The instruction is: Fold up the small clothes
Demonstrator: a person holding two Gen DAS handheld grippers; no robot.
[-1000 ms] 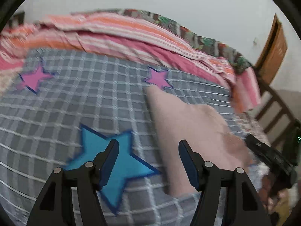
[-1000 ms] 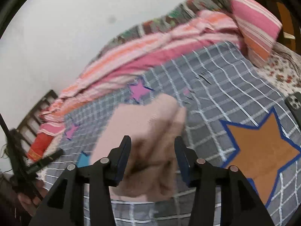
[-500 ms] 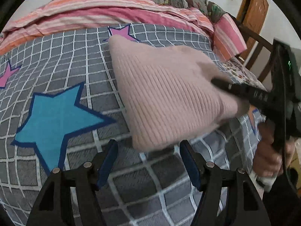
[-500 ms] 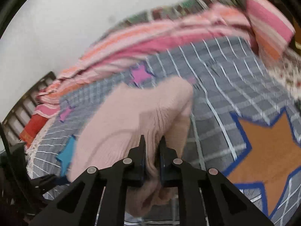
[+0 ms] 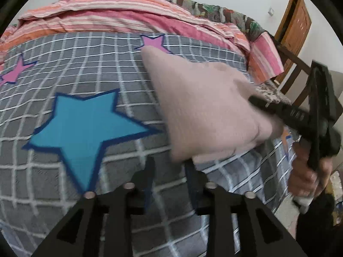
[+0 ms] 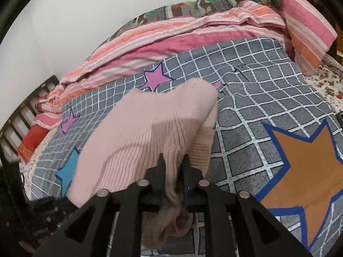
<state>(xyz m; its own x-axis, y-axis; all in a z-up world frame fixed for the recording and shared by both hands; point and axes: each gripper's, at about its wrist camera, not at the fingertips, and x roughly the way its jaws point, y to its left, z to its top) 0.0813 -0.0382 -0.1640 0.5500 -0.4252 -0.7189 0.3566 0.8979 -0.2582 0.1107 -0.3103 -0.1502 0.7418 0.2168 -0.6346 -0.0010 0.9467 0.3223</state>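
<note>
A pink ribbed knit garment [image 5: 203,107] lies on the grey checked bedspread [image 5: 64,64], its right side lifted off the bed. My right gripper [image 6: 173,162] is shut on a bunched fold of the garment [image 6: 145,132]; fabric fills the gap, though the jaws are opening slightly. In the left wrist view the right gripper [image 5: 255,101] bites the garment's right corner. My left gripper [image 5: 169,169] hovers low at the garment's near corner. Its jaws are closing, with the corner's tip at the mouth of the gap and bedspread showing between the pads.
A blue star [image 5: 85,124] and an orange star [image 6: 306,171] mark the bedspread. A striped pink and orange quilt [image 6: 193,36] is heaped along the far side. A dark slatted bed frame [image 6: 21,111] stands left, a wooden door [image 5: 295,25] right. A person's hand [image 5: 304,171] holds the right gripper.
My left gripper sank toward the garment's near corner and its jaws narrowed. The right gripper shut on the garment's edge, then its jaws widened a little.
</note>
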